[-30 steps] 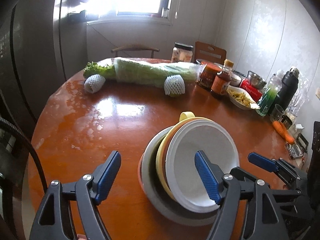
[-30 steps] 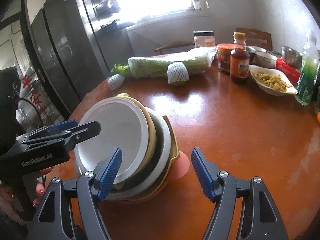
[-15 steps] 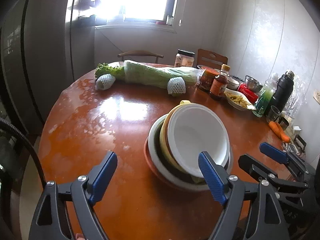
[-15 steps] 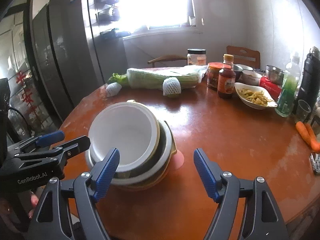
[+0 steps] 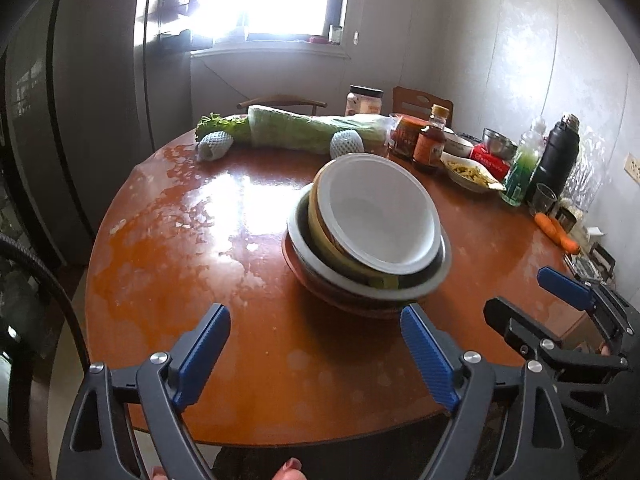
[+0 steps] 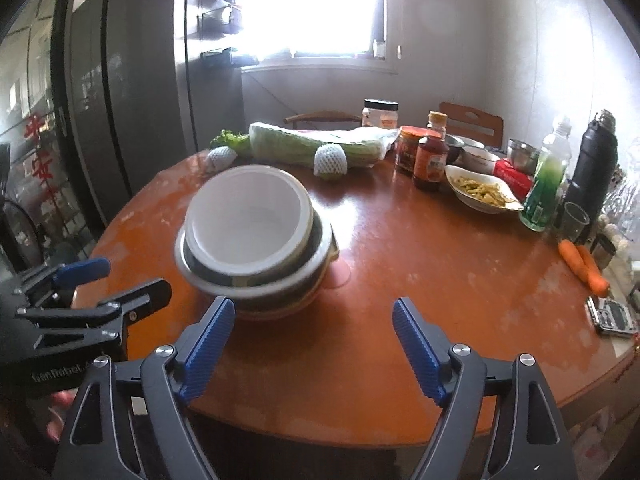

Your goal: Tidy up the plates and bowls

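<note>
Both grippers have drawn back from the nested bowls; left gripper and right gripper gape wide, empty: stacking looks finished

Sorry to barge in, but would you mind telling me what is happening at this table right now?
A person is tidying dishes with a handheld gripper in each hand. The bowls and plates sit nested in one stack on the round wooden table, with a white bowl on top. The left gripper and right gripper are both open, holding nothing, and hover at the near table edge, apart from the stack. Vegetables, jars and bottles crowd the far side, untouched.
</note>
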The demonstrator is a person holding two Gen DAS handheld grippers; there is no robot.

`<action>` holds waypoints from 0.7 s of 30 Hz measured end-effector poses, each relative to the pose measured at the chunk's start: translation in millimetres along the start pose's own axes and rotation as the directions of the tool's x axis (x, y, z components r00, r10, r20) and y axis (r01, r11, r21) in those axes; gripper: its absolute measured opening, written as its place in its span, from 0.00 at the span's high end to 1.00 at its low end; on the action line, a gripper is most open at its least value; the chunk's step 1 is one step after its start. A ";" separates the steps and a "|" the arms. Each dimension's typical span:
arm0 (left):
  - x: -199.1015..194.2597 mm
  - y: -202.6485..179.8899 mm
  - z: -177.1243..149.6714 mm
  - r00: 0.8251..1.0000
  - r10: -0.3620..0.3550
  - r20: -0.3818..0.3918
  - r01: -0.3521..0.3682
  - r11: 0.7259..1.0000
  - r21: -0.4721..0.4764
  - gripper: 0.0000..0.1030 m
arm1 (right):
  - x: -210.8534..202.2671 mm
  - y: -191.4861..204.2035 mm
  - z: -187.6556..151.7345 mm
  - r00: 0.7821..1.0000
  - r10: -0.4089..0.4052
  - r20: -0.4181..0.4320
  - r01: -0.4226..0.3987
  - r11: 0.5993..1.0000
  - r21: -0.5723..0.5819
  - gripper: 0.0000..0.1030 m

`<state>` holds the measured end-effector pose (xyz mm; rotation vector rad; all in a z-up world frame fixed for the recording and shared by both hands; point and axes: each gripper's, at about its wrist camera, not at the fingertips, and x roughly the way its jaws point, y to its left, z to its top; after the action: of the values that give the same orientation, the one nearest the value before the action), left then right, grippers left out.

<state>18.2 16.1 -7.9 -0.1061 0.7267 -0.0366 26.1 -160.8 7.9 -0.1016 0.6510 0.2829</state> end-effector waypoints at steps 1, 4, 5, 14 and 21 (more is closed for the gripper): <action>-0.7 -2.0 -0.5 1.000 0.001 0.002 -0.001 1.000 0.003 0.16 | -1.0 -1.1 -2.7 1.000 -0.008 -0.001 0.008 1.000 0.002 0.20; -2.9 -3.8 -2.8 1.000 -0.001 0.007 0.001 1.000 0.003 0.15 | -3.4 -4.2 -8.2 1.000 -0.011 -0.005 0.011 1.000 0.018 0.20; -2.9 -4.2 -3.4 1.000 0.002 0.005 -0.002 1.000 0.006 0.15 | -4.6 -4.5 -9.2 1.000 -0.019 -0.001 0.019 1.000 0.020 0.20; -1.8 -3.4 -8.5 1.000 0.012 -0.005 -0.012 1.000 0.002 0.15 | -5.8 -2.5 -17.7 0.999 -0.032 0.000 0.032 0.999 0.030 0.19; 3.3 -1.8 -11.6 0.999 0.025 -0.021 -0.025 1.000 0.002 0.15 | -3.3 -5.0 -23.8 0.999 -0.043 -0.010 0.043 0.998 0.044 0.19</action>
<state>12.9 13.1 -18.5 -0.0948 0.7490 -0.0142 11.1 -170.7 -8.9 -0.0745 0.6626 0.2268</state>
